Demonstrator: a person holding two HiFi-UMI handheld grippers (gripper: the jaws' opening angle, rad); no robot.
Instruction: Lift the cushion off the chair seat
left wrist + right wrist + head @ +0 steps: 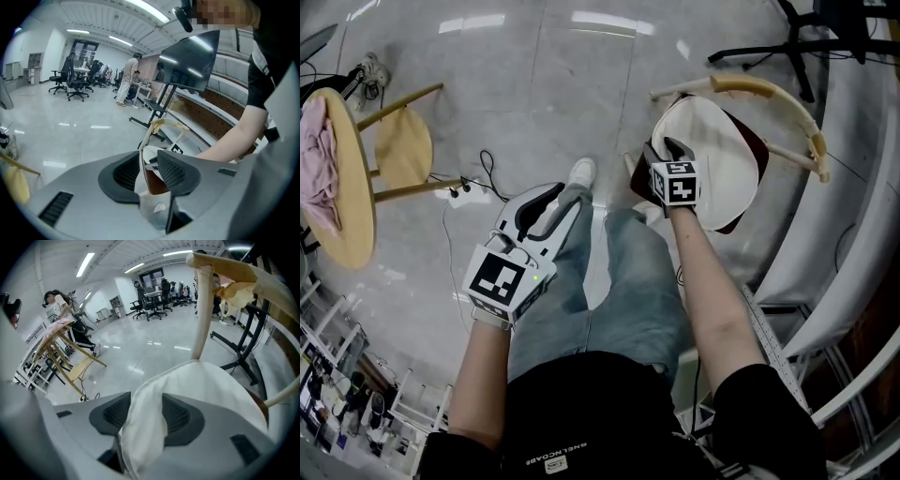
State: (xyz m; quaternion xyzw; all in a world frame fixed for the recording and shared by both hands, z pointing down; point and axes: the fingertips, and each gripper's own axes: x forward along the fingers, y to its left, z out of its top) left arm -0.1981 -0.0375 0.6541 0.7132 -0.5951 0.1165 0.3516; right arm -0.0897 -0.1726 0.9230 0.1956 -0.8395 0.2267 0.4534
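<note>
A white cushion (717,155) lies on the dark brown seat (757,141) of a pale wooden chair (769,92) at the upper right of the head view. My right gripper (666,150) is at the cushion's near left edge. In the right gripper view a fold of the cushion (201,385) sits loosely between the jaws of that gripper (145,416), which stand apart. My left gripper (555,190) hovers over the person's thigh, well left of the chair, open and empty. Between the left gripper's (149,161) jaws the chair (161,123) shows in the distance.
The person's jeans-clad legs (619,281) and a white shoe (581,172) are below the grippers. A round wooden table (347,178) with a pink cloth (314,150) and a wooden stool (403,145) stand at the left. A power strip (464,187) lies on the floor. A white bench (853,216) borders the right.
</note>
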